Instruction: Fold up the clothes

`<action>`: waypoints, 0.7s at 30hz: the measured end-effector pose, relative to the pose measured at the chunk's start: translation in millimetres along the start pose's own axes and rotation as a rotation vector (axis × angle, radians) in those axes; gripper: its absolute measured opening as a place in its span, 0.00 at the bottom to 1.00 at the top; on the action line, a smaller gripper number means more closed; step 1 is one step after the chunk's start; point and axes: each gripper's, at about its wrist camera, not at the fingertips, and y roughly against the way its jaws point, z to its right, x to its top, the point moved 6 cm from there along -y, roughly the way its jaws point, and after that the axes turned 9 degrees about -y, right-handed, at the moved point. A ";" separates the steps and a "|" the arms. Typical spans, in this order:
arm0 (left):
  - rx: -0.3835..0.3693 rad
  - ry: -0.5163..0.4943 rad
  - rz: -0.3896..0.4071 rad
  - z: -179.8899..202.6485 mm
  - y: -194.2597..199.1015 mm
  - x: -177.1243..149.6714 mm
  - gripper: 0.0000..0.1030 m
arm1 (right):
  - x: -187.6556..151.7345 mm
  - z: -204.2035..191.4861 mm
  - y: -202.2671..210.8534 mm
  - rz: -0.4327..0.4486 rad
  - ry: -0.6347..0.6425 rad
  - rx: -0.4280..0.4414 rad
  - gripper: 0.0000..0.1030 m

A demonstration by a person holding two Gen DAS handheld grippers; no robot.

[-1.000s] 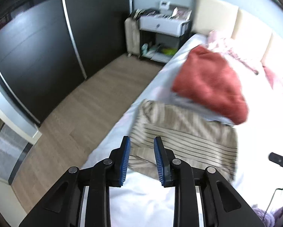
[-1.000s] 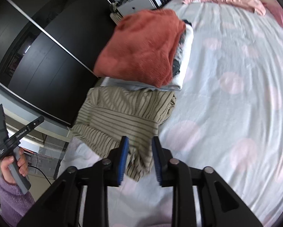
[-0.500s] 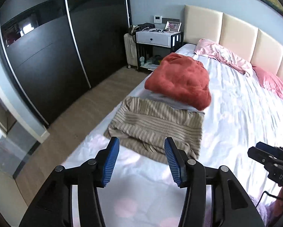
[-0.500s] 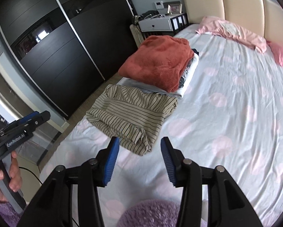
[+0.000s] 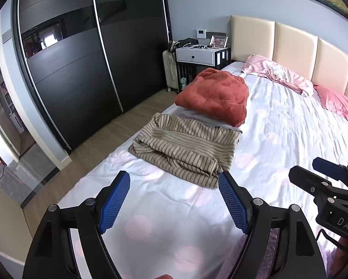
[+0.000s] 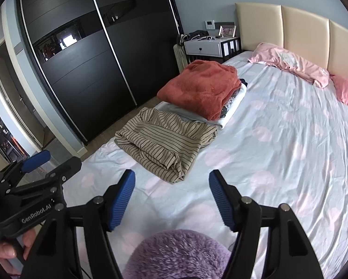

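A folded beige striped garment (image 5: 185, 148) lies on the bed near its left edge; it also shows in the right wrist view (image 6: 164, 139). Behind it a red fleece (image 5: 214, 96) tops a stack of folded clothes (image 6: 232, 107). My left gripper (image 5: 174, 188) is open and empty, held back above the sheet in front of the striped garment. My right gripper (image 6: 171, 186) is open and empty too, also short of the garment. Each gripper shows at the edge of the other's view.
The bed (image 5: 290, 139) has a white sheet with pink spots, pink pillows (image 5: 278, 74) and a beige headboard (image 6: 302, 28). A black sliding wardrobe (image 5: 80, 58) and wood floor lie left. A nightstand (image 5: 199, 55) stands at the back. A purple fuzzy sleeve (image 6: 178, 255) is below my right gripper.
Both grippers have opened wide and pulled back and up from the striped garment, which now lies folded and free on the bed.
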 end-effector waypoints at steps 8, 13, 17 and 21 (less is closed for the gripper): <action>0.048 0.039 0.000 8.8 -2.0 -28.2 0.78 | -23.7 10.4 2.9 -0.003 0.051 -0.010 0.69; 0.059 0.022 -0.032 18.7 -5.9 -36.9 0.78 | -30.1 16.6 1.0 -0.019 0.043 -0.012 0.69; 0.070 -0.003 -0.029 27.5 -5.0 -37.4 0.78 | -31.7 16.4 1.8 -0.019 0.053 -0.006 0.69; 0.069 -0.019 -0.029 32.6 -4.6 -37.1 0.78 | -32.5 18.2 2.4 -0.021 0.053 -0.003 0.69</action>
